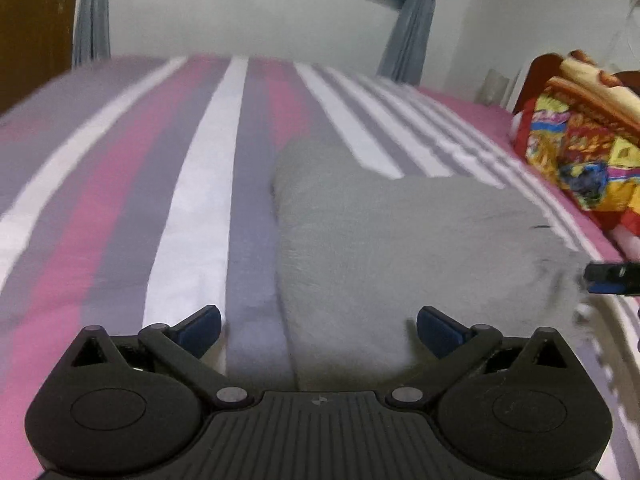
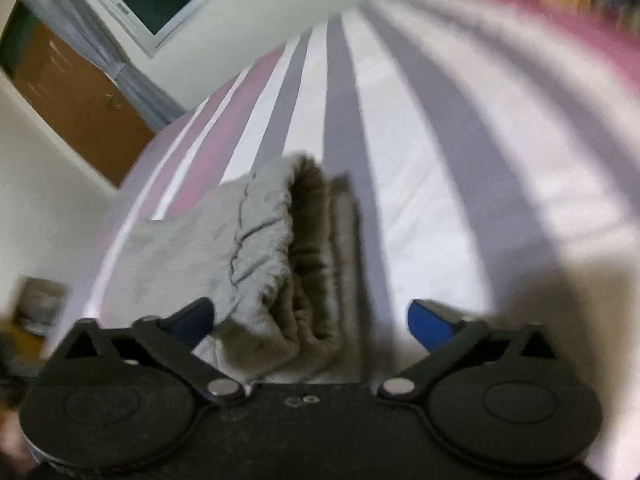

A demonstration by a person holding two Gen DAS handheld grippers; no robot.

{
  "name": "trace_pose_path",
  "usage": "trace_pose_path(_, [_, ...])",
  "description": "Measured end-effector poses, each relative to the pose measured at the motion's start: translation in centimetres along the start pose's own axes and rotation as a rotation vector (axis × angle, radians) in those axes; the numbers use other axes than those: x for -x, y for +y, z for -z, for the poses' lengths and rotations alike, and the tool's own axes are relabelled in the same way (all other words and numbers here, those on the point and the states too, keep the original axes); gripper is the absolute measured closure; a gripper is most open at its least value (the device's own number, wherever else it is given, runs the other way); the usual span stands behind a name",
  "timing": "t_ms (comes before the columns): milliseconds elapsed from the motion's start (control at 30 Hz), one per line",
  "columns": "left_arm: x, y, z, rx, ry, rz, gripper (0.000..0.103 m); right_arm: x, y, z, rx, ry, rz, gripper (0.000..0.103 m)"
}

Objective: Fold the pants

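Pants (image 1: 384, 248) lie folded in layers on striped bed (image 1: 192, 200), right of centre. Left gripper (image 1: 318, 330) wide open, empty, at near edge. Right gripper (image 2: 310, 320) wide open, empty, at waistband end. Risk: snagging top layer, undoing fold.

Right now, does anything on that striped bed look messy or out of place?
Nothing stands out. The grey fleece pants lie folded in layers on the pink, grey and white striped bedsheet, and both the left gripper and right gripper are open, holding nothing.

left gripper (image 1: 319, 330) agape | pants (image 1: 400, 248) folded; on striped bedsheet (image 1: 192, 200)
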State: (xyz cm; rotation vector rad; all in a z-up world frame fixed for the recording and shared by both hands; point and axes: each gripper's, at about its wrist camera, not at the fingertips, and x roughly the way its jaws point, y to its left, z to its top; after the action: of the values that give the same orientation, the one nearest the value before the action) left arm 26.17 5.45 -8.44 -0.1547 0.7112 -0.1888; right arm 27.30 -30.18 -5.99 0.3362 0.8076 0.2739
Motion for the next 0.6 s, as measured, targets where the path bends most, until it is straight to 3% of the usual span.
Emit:
trace_pose_path(67, [2.6,-1.1,0.7,-0.027,-0.04,-0.018,0.0,2.0,2.4,1.2,0.127,-0.025,0.056,0.0])
trace_pose_path(167, [6.6,-2.8,1.8,-0.058,-0.094,-0.046,0.0,6.2,5.4,3.6,0.279,-0.142,0.115,0.0])
trace_pose_path(333, [13.2,-4.9,5.0,-0.084,-0.165,-0.06,0.0,12.8,7.2,8.2,0.299,-0.244,0.085,0.0])
trace_pose_path(600, [20.3,-7.0,10.2,-0.083,-0.208,-0.097,0.0,19.1,6.6,16.0,0.287,-0.313,0.163,0.0])
